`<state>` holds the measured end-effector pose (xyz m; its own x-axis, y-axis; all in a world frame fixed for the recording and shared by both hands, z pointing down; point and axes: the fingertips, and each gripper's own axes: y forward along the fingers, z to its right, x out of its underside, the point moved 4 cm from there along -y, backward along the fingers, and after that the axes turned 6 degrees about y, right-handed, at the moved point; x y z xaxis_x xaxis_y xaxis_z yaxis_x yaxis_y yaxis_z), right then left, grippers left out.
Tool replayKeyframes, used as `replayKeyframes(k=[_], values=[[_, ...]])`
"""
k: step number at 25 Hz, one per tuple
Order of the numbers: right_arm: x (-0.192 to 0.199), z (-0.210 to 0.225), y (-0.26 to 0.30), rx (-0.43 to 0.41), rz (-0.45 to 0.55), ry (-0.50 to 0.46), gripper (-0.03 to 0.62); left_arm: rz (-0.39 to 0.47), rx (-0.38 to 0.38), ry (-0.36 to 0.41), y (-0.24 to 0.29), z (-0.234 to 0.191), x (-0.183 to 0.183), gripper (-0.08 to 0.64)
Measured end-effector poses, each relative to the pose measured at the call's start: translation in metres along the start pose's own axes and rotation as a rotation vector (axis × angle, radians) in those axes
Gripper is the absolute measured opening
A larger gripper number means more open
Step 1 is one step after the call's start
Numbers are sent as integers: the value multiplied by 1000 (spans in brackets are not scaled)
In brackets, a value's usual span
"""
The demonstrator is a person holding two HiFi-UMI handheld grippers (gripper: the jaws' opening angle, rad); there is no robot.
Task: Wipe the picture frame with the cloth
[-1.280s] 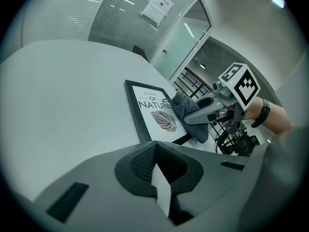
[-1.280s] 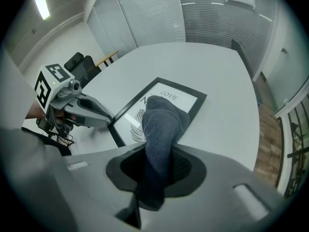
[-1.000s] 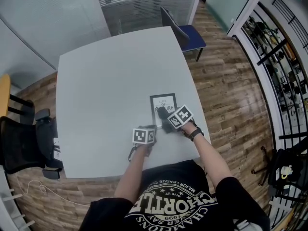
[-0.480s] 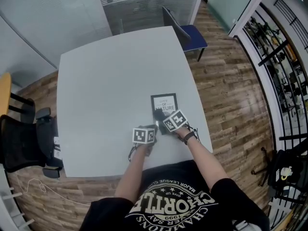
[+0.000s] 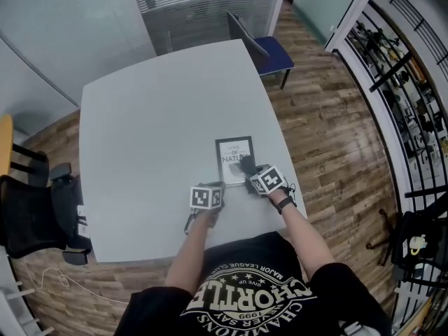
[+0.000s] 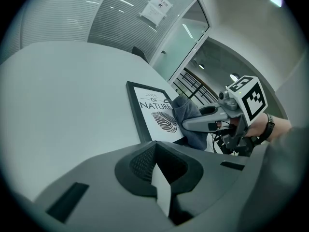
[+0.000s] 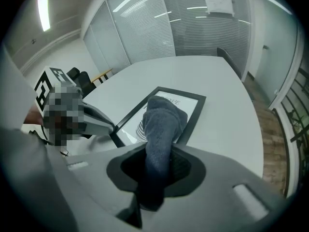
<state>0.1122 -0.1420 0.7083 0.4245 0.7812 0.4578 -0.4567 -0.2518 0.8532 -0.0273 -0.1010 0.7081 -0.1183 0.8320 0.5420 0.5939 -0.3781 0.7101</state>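
A black picture frame (image 5: 233,149) with a leaf print lies flat near the front right of the white table (image 5: 154,117). My right gripper (image 5: 250,171) is shut on a grey cloth (image 5: 246,164), which rests on the frame's lower right part. In the right gripper view the cloth (image 7: 161,122) hangs out of the jaws onto the frame (image 7: 195,114). My left gripper (image 5: 215,187) sits at the frame's near left corner, jaws shut with nothing between them. From the left gripper view (image 6: 158,170), the frame (image 6: 145,111), the cloth (image 6: 189,117) and the right gripper (image 6: 205,123) all show.
A blue chair (image 5: 269,51) stands at the table's far right corner. A black office chair (image 5: 28,212) is on the left. The table's right edge is close to the frame, with wood floor (image 5: 329,138) and a railing (image 5: 402,82) beyond.
My right gripper swept the cloth leftward over the frame's lower part, then back to the right side. The left gripper stayed at the frame's corner.
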Motion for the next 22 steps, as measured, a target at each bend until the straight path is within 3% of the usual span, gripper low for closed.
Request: replayKeyframes(k=[4, 8, 13, 16, 22], values=[[-5, -1, -5, 35, 52, 75, 71, -6, 1, 14, 0, 0, 0, 3], [-27, -11, -37, 21, 233, 139, 72, 31, -34, 20, -15, 0, -2, 5], [-59, -28, -97, 91, 466, 94, 72, 220, -41, 40, -59, 19, -49, 5], [-70, -43, -131, 155, 579, 64, 72, 314, -80, 138, -88, 34, -73, 5], [-79, -89, -205, 260, 840, 5, 72, 593, -164, 316, -164, 70, -111, 5]])
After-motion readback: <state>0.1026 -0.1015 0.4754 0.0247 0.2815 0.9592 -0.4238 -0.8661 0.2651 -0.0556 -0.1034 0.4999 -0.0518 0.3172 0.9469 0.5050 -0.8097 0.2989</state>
